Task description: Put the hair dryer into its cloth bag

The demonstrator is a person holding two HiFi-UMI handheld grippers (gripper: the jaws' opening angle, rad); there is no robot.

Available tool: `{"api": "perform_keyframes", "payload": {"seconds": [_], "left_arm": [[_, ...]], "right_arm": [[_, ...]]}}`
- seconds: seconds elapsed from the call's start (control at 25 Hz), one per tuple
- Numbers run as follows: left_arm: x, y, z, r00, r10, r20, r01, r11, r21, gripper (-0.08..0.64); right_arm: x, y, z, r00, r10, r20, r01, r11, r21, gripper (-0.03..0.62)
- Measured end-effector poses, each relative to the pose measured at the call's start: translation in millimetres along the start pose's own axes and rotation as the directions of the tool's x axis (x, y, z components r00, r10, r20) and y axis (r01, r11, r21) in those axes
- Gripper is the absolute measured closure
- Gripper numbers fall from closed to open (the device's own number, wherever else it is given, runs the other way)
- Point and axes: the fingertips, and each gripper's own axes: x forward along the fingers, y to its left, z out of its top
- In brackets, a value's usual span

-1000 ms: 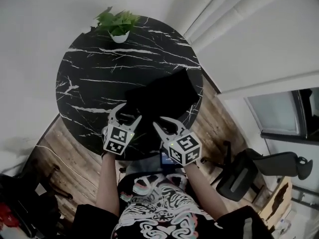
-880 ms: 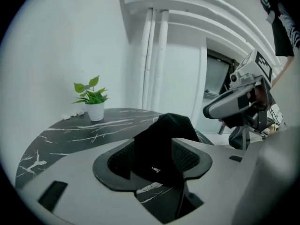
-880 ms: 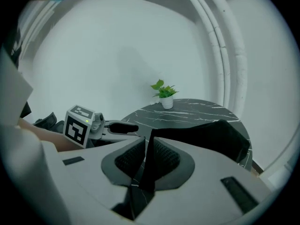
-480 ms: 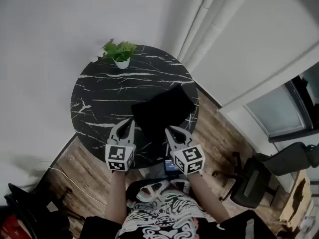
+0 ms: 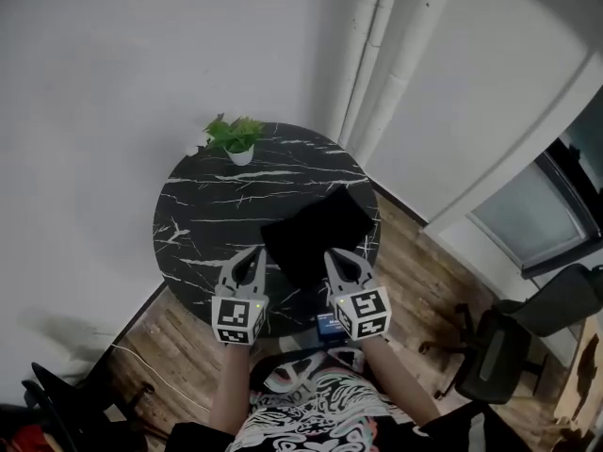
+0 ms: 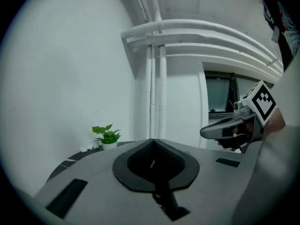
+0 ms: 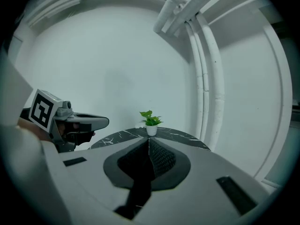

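Note:
The black cloth bag (image 5: 316, 232) lies flat on the right near part of the round black marble table (image 5: 207, 210). No hair dryer shows apart from it. My left gripper (image 5: 253, 250) hovers above the table's near edge, left of the bag and clear of it. Its jaws are closing and the pads meet with nothing between them (image 6: 152, 142). My right gripper (image 5: 333, 253) hangs over the bag's near edge, its jaws also closing to shut, empty (image 7: 148, 142). Each gripper view shows the other gripper level beside it: the right gripper (image 6: 229, 128) and the left gripper (image 7: 89, 122).
A small green plant (image 5: 236, 137) in a white pot stands at the table's far edge. White pipes (image 5: 372, 45) run up the wall behind. A black office chair (image 5: 499, 347) stands on the wooden floor to the right, and a dark stand (image 5: 66, 408) at lower left.
Both grippers have risen off the bag's near edge and tilted up toward level. The left jaws, wide apart before, have come together. The table now looks smaller and farther away.

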Motion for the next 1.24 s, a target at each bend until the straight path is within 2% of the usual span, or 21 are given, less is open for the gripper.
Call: {"api": "perform_keyframes", "payload": {"seconds": [0.24, 0.68, 1.24], "left_arm": [[2, -1, 5, 1.000, -0.005, 0.016, 0.004, 0.999, 0.037, 0.546], [6, 2, 0, 1.000, 0.010, 0.008, -0.010, 1.000, 0.007, 0.546], [18, -1, -6, 1.000, -0.004, -0.010, 0.004, 1.000, 0.005, 0.546]], "right_arm": [[4, -3, 6, 1.000, -0.017, 0.008, 0.017, 1.000, -0.024, 0.572], [3, -13, 3, 1.000, -0.025, 0.000, 0.025, 1.000, -0.019, 0.572], [4, -29, -6, 0.999, -0.049, -0.015, 0.049, 0.999, 0.000, 0.572]]}}
